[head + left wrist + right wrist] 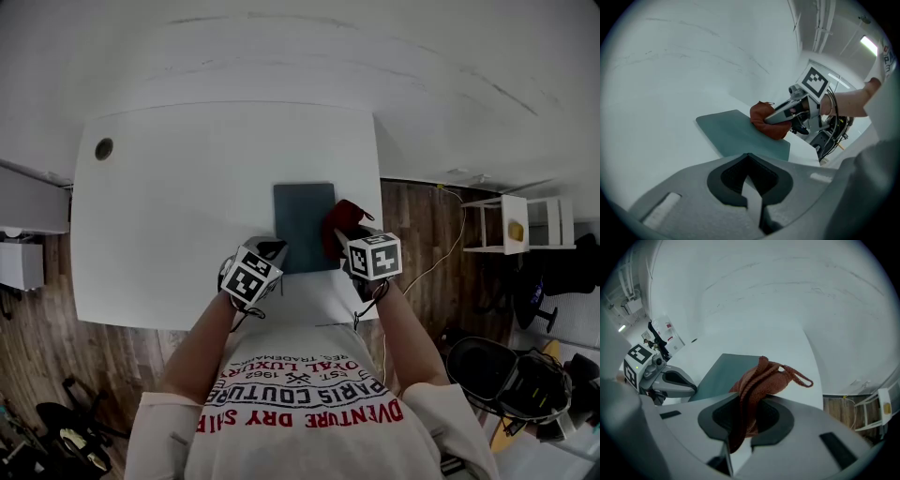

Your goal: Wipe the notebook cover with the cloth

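Head view, holdings: right claw (345,246) clamped on a rust-red cloth (343,225); left claw (277,248) closed to a thin slit, nothing between its jaws.
Notebook (305,227): dark teal cover, lying flat on the white worktop (178,206), directly ahead of both claws, its near edge at their tips.
Cloth, detail: bunched, hanging forward out of the right claw, a loose loop trailing to that claw's right; the bulk rests on the cover by the notebook's right edge.
Reason for hold: a wad pinched near its middle leaves a soft pad ahead of the jaws, apparently for rubbing the cover.
Left claw, placement: tips at the notebook's near-left corner, probably to steady it against the strokes; contact cannot be confirmed.
Edges: worktop's right edge lies just right of the right claw; its near edge sits behind both claws.
Open room: bare worktop ahead of and to the left of the left claw; a small round port (104,148) well apart, far ahead-left.
Risk, as judged: strokes rightward could carry the cloth off the cover; leftward strokes have the whole cover free.
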Tool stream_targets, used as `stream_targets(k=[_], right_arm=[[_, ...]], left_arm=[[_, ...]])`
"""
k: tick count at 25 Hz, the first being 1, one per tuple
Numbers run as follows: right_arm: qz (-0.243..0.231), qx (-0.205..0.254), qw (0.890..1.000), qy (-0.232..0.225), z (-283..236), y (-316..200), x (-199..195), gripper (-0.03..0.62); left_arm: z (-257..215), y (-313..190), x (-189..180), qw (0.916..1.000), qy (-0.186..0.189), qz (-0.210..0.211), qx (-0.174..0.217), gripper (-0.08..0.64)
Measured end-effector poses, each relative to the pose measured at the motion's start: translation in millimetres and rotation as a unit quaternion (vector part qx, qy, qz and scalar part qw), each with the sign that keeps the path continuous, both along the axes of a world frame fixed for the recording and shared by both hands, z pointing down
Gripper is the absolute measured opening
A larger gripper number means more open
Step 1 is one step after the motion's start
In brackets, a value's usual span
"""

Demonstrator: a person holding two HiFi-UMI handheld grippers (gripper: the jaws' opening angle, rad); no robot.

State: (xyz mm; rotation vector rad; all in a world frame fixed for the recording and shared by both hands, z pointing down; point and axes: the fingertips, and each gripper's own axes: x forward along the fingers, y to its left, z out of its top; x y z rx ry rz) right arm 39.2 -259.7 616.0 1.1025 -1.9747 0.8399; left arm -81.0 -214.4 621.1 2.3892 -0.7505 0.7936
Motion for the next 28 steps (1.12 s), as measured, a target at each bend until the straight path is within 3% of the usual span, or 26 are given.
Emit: stream_targets(k=[3,8,14,20,28], right_arm=[[-0.018,0.020,0.999,0.026,-10,3,2,0.075],[-0.071,0.026,0.997,-0.027,-34,28,-38,0.074],[-0.156,-0.012,0.986,-0.057,-24,76,-91,0.074],[-0.148,-0.059,0.983,-0.091,1,87,-119,0.074],[-0.123,-0.072,0.986,-0.086,6,74,-103,0.077]], left_arm=[[0,-1,-1,1.0000,0.002,0.000,-0.005,0.011],[1,0,-1,1.0000,0.000,-0.003,-0.004,0.011],[0,-1,2,1.0000,-0.001,-0.003,0.001,0.011],[1,1,3,0.9999,-0.007,-0.005,0.008,0.011],[1,0,1,1.0000,-0.005,-0.004,0.005,0.011]])
